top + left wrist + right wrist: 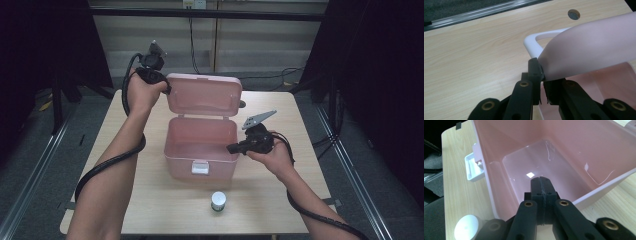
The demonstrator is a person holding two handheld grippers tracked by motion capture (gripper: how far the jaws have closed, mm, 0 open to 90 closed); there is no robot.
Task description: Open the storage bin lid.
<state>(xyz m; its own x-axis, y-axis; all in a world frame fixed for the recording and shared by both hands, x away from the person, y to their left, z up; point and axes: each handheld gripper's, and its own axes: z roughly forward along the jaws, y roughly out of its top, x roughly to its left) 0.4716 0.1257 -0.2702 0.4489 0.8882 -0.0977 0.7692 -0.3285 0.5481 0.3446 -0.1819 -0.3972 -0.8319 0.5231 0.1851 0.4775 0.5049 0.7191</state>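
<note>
1. High view: the pink box (pixel 201 150) sits mid-table with its long axis running across the table, latch (pixel 200 167) facing you. The lid (pixel 204 95) stands raised on its far hinge, inner face toward you. Your left gripper (pixel 162 86) is at the lid's left top corner; your right gripper (pixel 234 148) rests at the box's right rim. A small white-capped jar (pixel 218 200) stands near the table's front edge, apart from the box. The step in hand looks like holding the lid open.

2. Left gripper view: your jaws pinch the lid's (pixel 589 47) corner edge. The white handle (pixel 536 41) loops out beyond it, over the table (pixel 474 55).

3. Right gripper view: your jaws are pressed together on nothing, poised over the box's (pixel 541 152) open, bare inside. The jar's cap (pixel 468 227) shows lower left. The next move likely calls for spreading these jaws and reaching back for the jar, while your left keeps the lid steady.
</note>
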